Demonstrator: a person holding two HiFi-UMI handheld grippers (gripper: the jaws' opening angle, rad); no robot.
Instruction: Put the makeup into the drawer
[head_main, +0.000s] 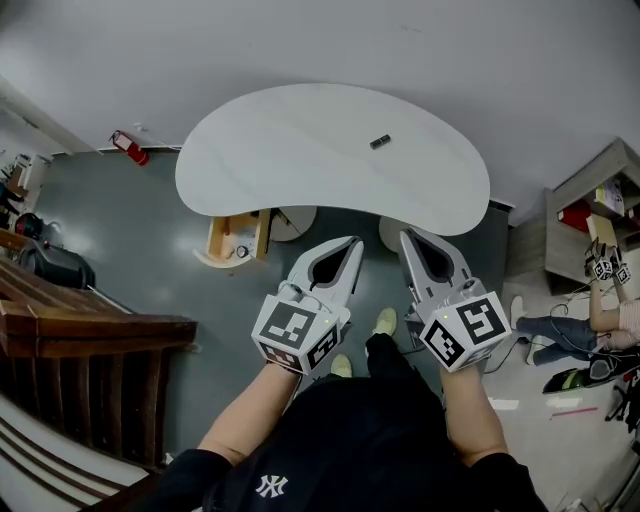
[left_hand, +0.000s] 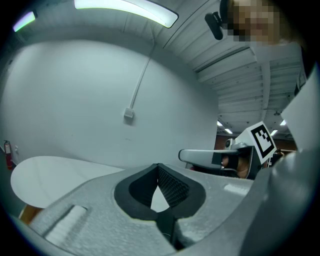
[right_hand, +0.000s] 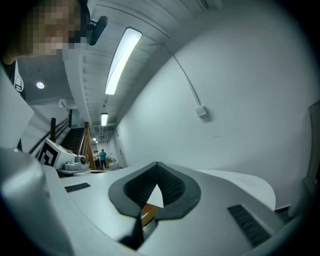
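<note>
A small dark makeup item (head_main: 380, 141) lies on the white kidney-shaped table (head_main: 300, 150), right of its middle. Under the table's left part a wooden drawer (head_main: 238, 238) stands pulled out. My left gripper (head_main: 352, 243) and right gripper (head_main: 408, 236) are held side by side at the table's near edge, pointing at it, well short of the makeup. In the left gripper view the jaws (left_hand: 159, 165) meet at the tips with nothing between them. The right gripper (right_hand: 157, 164) looks the same, with the table top (right_hand: 240, 182) beyond it.
A red fire extinguisher (head_main: 130, 148) stands by the far left wall. A wooden stair rail (head_main: 90, 340) runs along the left. A shelf unit (head_main: 590, 215) and another seated person (head_main: 600, 320) are at the right. Round table bases (head_main: 295, 220) sit under the table.
</note>
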